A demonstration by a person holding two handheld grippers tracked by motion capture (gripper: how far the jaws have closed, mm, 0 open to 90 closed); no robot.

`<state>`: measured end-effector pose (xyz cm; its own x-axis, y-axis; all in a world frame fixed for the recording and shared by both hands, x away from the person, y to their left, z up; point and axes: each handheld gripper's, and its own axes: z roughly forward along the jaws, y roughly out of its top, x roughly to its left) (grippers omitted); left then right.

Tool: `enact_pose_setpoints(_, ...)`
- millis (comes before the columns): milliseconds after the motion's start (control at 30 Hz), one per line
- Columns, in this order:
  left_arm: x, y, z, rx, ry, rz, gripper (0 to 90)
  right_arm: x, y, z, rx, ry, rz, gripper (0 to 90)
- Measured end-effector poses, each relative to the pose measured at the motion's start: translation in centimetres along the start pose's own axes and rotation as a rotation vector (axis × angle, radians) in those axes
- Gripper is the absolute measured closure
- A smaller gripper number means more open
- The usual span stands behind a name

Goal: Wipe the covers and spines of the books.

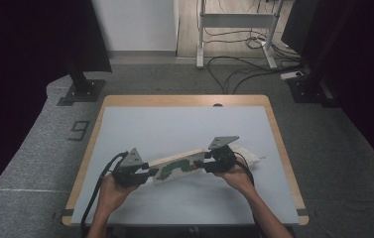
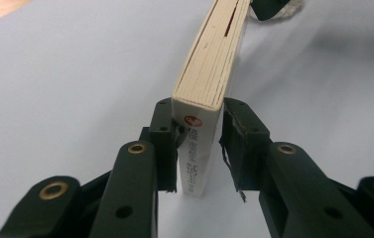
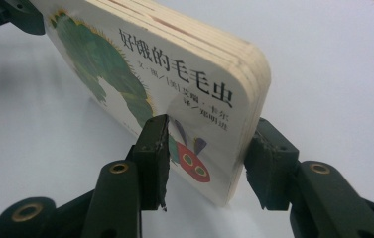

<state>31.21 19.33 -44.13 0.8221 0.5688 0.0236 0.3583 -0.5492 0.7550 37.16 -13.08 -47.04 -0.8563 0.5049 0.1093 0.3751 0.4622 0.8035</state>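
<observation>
Thing: thick white board book with a green caterpillar cover (image 1: 177,167), held on edge just above the pale grey counter (image 1: 174,129), spanning both grippers.
Left gripper (image 2: 200,148): fingers pinching the spine end.
Right gripper (image 3: 207,166): fingers pinching the opposite corner, across cover and back.
Advice: keep both ends level; lower together.

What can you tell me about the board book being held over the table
The board book is thick, with stiff cream pages and rounded corners. Its white cover shows a green caterpillar with a red face and black Chinese lettering. It is closed, held on edge above the pale grey table, slanting up toward the right in the high view. The left hand-held gripper clamps its spine end and the right hand-held gripper its opposite end, across the cover and back.
</observation>
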Motion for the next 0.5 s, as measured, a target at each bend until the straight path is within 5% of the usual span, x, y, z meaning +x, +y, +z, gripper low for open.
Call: enact_pose_setpoints(500,2.0,1.2,1.2,-0.021,0.106,0.003,60.9,-0.5,1.1,0.3,-0.040,-0.071,-0.012,57.2)
